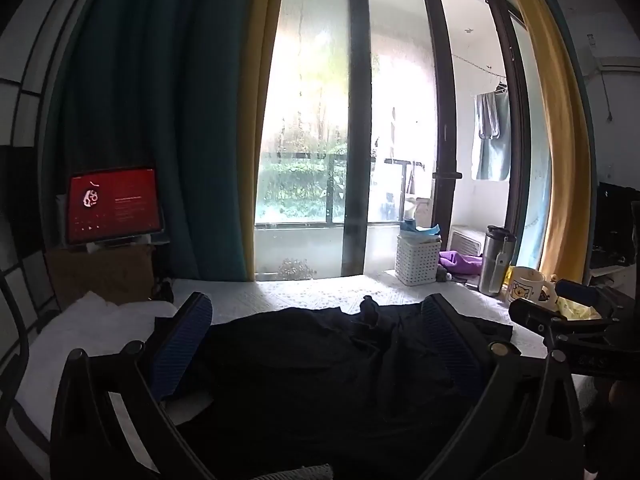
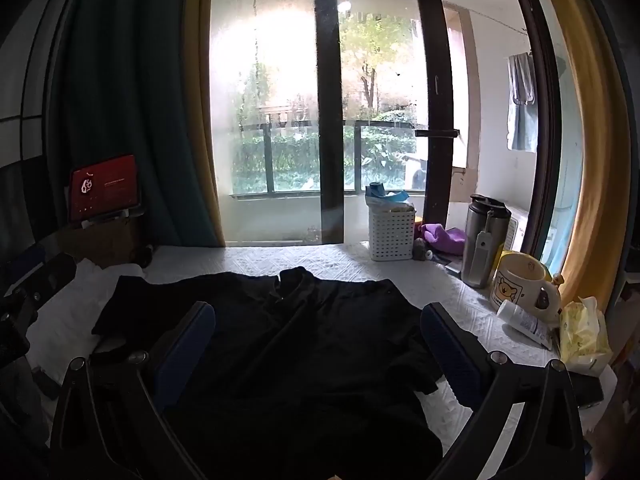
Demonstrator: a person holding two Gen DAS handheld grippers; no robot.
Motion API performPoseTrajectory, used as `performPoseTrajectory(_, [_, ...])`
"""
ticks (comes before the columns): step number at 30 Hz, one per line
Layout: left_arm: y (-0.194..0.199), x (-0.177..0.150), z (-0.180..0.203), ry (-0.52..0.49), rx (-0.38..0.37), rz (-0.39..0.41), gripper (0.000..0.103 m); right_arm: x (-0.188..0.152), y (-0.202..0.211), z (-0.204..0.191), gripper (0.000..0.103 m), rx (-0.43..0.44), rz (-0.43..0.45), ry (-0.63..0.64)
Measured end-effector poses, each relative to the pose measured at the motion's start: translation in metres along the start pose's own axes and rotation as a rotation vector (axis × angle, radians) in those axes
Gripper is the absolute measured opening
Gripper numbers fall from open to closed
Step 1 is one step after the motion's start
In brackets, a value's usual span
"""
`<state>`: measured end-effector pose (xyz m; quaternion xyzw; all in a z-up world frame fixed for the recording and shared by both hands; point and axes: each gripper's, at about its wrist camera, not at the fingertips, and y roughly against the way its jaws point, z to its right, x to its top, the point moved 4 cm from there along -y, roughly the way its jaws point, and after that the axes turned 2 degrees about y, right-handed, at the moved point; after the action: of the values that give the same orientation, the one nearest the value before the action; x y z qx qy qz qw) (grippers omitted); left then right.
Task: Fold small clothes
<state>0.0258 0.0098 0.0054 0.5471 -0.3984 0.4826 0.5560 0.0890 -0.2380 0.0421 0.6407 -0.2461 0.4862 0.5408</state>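
Observation:
A black garment (image 1: 320, 360) lies spread flat on the white quilted table cover (image 1: 320, 292); it also shows in the right wrist view (image 2: 296, 344), with its collar toward the window. My left gripper (image 1: 320, 320) is open, its blue-padded fingers (image 1: 184, 340) wide apart above the garment's left part. My right gripper (image 2: 316, 328) is open too, its fingers (image 2: 452, 344) spread over the garment's right part. Neither holds cloth. The right gripper's body shows at the right edge of the left wrist view (image 1: 576, 320).
A white basket (image 2: 392, 232), a purple cloth (image 2: 444, 236), a steel flask (image 2: 482, 240), a yellow mug (image 2: 520, 284), a small bottle (image 2: 524, 322) and a tissue pack (image 2: 584, 332) stand along the right. A red-screened tablet (image 2: 104, 188) stands on a box at the left. A window is behind.

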Motion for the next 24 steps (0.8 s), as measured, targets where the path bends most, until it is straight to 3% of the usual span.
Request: performPoseTrajectory(24, [0.0031, 0.0008, -0.0028, -0.012, 0.043, 0.012, 0.103, 0.0001, 0.0021, -0.002, 0.103, 0.001, 0.002, 0.002])
